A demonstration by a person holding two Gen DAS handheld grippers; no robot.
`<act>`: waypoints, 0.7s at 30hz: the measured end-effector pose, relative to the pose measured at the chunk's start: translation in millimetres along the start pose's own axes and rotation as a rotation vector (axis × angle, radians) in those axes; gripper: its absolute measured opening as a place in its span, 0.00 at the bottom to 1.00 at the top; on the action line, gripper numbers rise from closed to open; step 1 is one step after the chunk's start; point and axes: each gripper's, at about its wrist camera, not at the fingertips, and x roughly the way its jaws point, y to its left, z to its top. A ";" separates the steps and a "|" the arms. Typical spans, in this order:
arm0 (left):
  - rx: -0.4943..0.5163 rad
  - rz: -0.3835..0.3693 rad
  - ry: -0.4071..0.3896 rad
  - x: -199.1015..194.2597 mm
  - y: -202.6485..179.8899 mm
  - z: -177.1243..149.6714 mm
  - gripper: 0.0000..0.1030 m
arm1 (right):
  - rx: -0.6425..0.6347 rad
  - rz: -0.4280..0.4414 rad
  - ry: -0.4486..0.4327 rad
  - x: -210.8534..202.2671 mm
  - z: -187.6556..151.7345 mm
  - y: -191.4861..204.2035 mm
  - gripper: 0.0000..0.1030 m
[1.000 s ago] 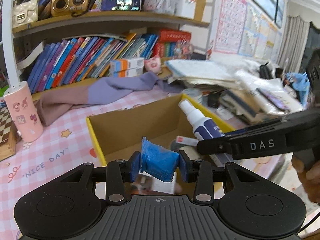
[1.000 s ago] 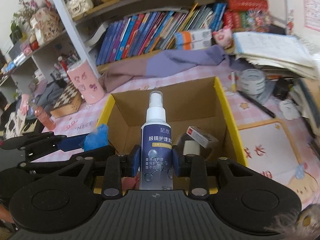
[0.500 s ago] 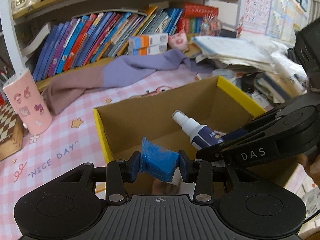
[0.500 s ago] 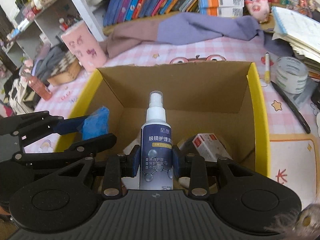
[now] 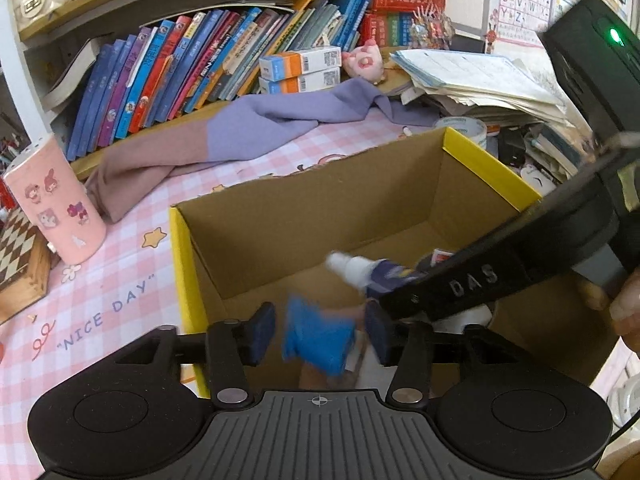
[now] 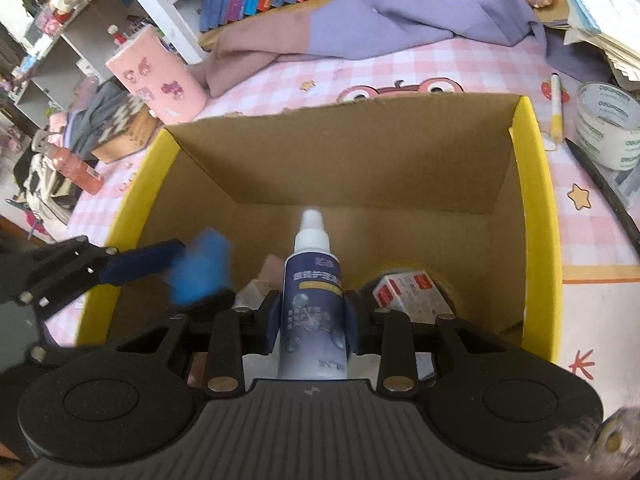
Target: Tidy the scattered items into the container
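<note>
Left gripper (image 5: 320, 334) jaws just opened, blurred blue packet (image 5: 318, 336) loose between them over the cardboard box (image 5: 312, 208). Right gripper (image 6: 311, 322) jaws just eased wider, spray bottle (image 6: 312, 296) between them, grip unclear.

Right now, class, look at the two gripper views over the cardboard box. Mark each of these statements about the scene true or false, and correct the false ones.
1. The blue packet lies between the left gripper pads without being pinched. True; the jaws have just been opening, with gaps on both sides of it.
2. The spray bottle sits between the right gripper pads. True.
3. The cardboard box has a red rim. False; its rim is yellow.
4. The box holds nothing yet. False; a small red and white carton lies inside.
5. The pink cup stands inside the box. False; it stands outside, on the checked cloth.
</note>
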 end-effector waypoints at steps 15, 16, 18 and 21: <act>-0.059 0.075 -0.129 -51.3 -1.0 -7.9 0.85 | -0.019 -0.018 -0.188 -42.2 -19.4 20.8 0.47; -0.068 0.078 -0.139 -56.4 -0.8 -10.0 0.85 | -0.021 -0.022 -0.197 -45.0 -22.7 23.4 0.47; -0.083 0.084 -0.159 -67.0 0.0 -14.9 0.86 | -0.022 -0.029 -0.217 -50.7 -29.3 28.2 0.47; -0.105 0.094 -0.184 -83.6 1.8 -24.7 0.86 | -0.018 -0.044 -0.257 -61.0 -40.9 36.9 0.47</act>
